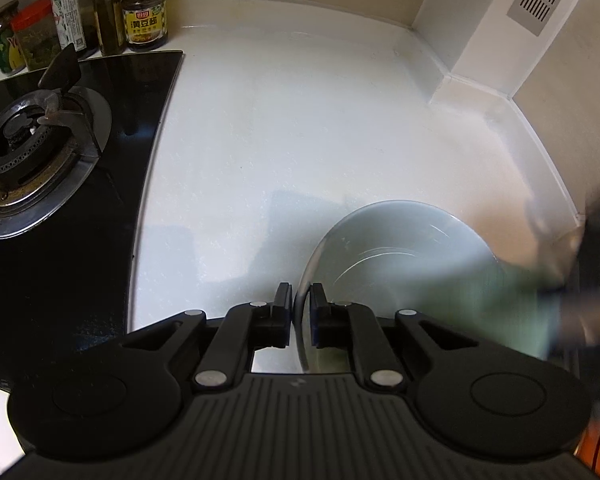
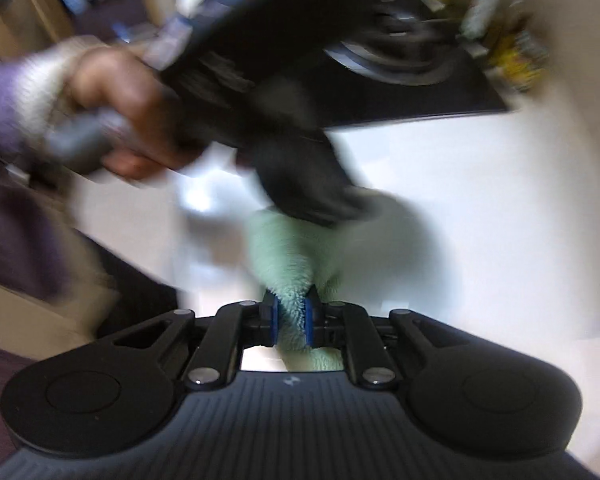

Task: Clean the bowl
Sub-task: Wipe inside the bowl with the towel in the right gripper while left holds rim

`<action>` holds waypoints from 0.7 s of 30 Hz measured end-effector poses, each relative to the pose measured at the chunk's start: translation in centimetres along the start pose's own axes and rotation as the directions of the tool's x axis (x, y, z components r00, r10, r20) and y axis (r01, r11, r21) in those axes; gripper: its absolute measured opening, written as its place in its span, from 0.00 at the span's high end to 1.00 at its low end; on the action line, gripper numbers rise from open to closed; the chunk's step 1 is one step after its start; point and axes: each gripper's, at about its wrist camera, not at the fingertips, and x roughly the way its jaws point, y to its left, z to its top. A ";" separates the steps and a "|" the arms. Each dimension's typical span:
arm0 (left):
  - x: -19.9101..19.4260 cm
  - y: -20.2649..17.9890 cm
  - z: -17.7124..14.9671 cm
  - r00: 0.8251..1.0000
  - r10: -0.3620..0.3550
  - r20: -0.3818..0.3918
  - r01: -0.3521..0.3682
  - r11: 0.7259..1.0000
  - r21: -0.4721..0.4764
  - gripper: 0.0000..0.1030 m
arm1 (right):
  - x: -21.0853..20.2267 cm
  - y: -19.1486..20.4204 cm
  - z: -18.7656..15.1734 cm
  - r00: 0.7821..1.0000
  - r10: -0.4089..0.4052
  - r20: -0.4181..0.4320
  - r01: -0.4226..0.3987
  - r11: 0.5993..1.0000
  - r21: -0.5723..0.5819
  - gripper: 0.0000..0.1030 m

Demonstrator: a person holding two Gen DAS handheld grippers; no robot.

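Note:
A pale grey-blue bowl (image 1: 384, 248) sits on the white counter (image 1: 284, 128). My left gripper (image 1: 300, 300) is shut on the bowl's near rim, one finger outside and one inside. A light green fluffy cloth (image 1: 480, 304) lies blurred in the bowl's right side. In the right wrist view my right gripper (image 2: 291, 312) is shut on this green cloth (image 2: 280, 256). The cloth reaches forward to the bowl (image 2: 384, 232), which is blurred. The left gripper (image 2: 300, 176) and the hand holding it (image 2: 128, 112) show above the cloth.
A black gas hob (image 1: 52, 184) with a burner (image 1: 24, 148) takes the left of the counter. Several jars and bottles (image 1: 144, 14) stand at the back left by the wall. A white boxed corner column (image 1: 496, 28) stands at the back right.

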 end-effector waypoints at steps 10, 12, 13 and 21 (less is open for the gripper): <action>0.0 -0.2 -0.2 1.000 0.000 -0.003 0.000 0.999 0.043 0.92 | 9.1 4.1 -0.8 0.878 -0.454 0.148 0.386 0.493 -0.780 0.90; -0.1 -0.3 -0.4 1.000 0.005 0.007 -0.005 0.999 0.047 0.92 | 10.3 4.5 -1.4 0.868 -0.472 0.155 0.362 0.389 -0.847 0.90; -0.1 -0.3 -0.5 1.000 0.008 0.012 -0.009 0.999 0.045 0.92 | 10.9 4.6 -1.6 0.863 -0.480 0.156 0.347 0.340 -0.874 0.90; -0.2 0.0 -0.7 0.999 0.008 0.031 -0.009 1.000 0.026 0.87 | 12.1 6.4 -2.9 0.859 -0.512 -0.001 0.168 0.285 -0.944 0.90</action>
